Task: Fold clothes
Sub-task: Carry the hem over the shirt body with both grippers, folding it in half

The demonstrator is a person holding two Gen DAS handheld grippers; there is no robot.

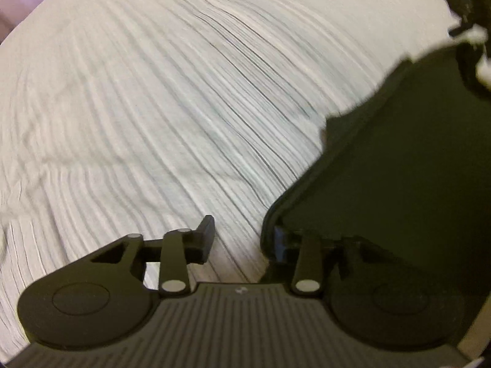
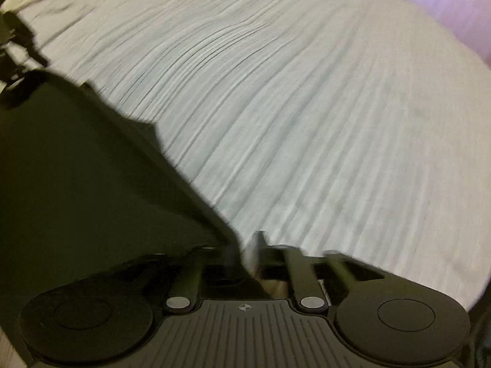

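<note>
The dark garment (image 1: 399, 168) is pinched at one edge by the closed right gripper (image 2: 245, 254), while the left gripper (image 1: 242, 236), fingers spread, is draped on its right side over the striped bed (image 1: 153, 107).

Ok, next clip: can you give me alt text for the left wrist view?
A dark green garment hangs in from the right, its edge draped over the right finger of the left gripper, whose fingers stand apart. Behind lies a white ribbed bedspread, smeared by motion blur. The other gripper shows dark and blurred at the top right corner.
</note>
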